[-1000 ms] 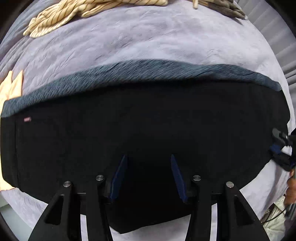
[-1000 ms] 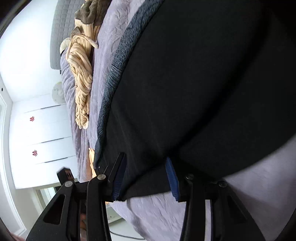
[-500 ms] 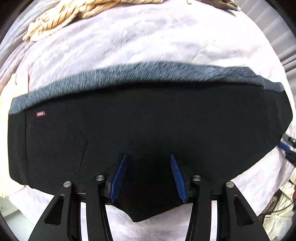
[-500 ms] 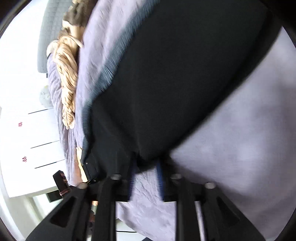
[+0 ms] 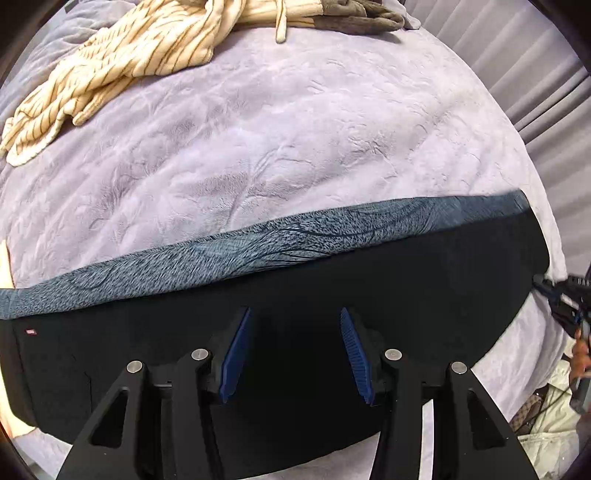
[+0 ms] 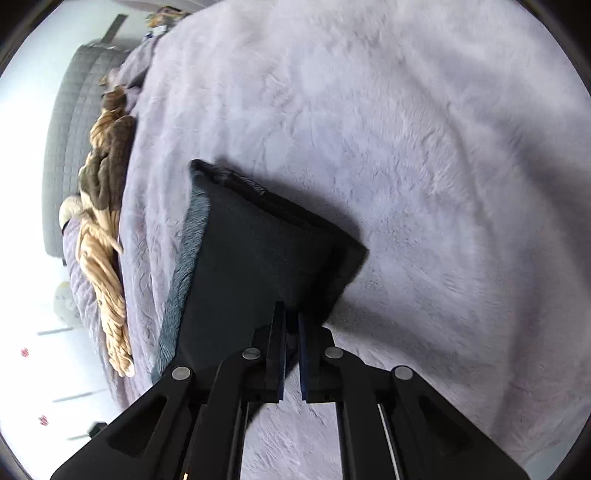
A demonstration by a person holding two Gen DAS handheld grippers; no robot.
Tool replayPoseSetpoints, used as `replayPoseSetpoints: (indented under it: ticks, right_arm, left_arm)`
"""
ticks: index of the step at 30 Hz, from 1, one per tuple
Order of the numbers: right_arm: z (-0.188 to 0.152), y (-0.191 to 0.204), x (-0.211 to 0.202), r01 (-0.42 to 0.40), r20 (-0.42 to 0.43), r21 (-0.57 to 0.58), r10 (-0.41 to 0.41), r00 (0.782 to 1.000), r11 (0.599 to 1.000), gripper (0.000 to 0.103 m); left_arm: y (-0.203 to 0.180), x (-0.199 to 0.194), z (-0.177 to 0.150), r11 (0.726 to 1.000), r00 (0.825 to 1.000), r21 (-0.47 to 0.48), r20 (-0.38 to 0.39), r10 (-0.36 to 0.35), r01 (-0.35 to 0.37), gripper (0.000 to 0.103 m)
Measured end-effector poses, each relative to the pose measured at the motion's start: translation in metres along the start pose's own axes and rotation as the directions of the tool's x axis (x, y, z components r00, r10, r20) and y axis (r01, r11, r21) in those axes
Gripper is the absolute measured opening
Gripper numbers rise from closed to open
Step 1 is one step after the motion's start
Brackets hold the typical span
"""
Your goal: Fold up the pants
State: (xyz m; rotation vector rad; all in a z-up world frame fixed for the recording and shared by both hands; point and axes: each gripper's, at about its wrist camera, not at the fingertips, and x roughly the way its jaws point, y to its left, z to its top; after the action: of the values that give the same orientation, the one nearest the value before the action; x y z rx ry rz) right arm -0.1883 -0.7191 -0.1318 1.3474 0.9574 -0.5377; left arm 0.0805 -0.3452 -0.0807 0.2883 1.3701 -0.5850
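Note:
Black pants (image 5: 424, 295) with a grey fleecy inner edge (image 5: 258, 254) lie flat across a lilac blanket (image 5: 295, 129). My left gripper (image 5: 294, 314) hovers over their middle, its blue pads (image 5: 236, 350) apart with nothing clamped. At the pants' right end my right gripper (image 5: 561, 295) shows small. In the right wrist view that gripper (image 6: 291, 314) is shut on a corner of the pants (image 6: 258, 258). The pinched end is raised off the blanket and casts a shadow.
A cream striped garment (image 5: 122, 48) and a brown one (image 5: 362, 18) lie bunched at the far side of the bed. Grey curtains (image 5: 535, 74) hang on the right. A padded headboard (image 6: 70, 147) and a hand (image 5: 580, 354) are also in view.
My right gripper closed on the pants' corner and swung along the bed, lifting that end. The left gripper drew back, so the pants sit lower and more blanket shows.

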Motion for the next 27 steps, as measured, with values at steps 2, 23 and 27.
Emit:
replayPoseSetpoints:
  ticks: [2, 23, 27]
  right_arm:
    - [0.000, -0.007, 0.000, 0.039, -0.021, -0.013, -0.040, 0.999, 0.999, 0.006]
    - [-0.045, 0.068, -0.012, 0.083, -0.047, -0.378, -0.109, 0.993, 0.922, 0.038]
    - [-0.083, 0.122, 0.030, -0.010, -0.174, -0.499, -0.089, 0.981, 0.866, 0.038]
  left_arm:
    - [0.006, 0.007, 0.003, 0.999, 0.999, -0.008, -0.025, 0.041, -0.041, 0.053]
    - [0.127, -0.022, 0.010, 0.954, 0.968, -0.185, 0.036, 0.247, -0.236, 0.054]
    - [0.159, -0.043, -0.034, 0.948, 0.961, -0.177, 0.029, 0.275, -0.265, 0.054]
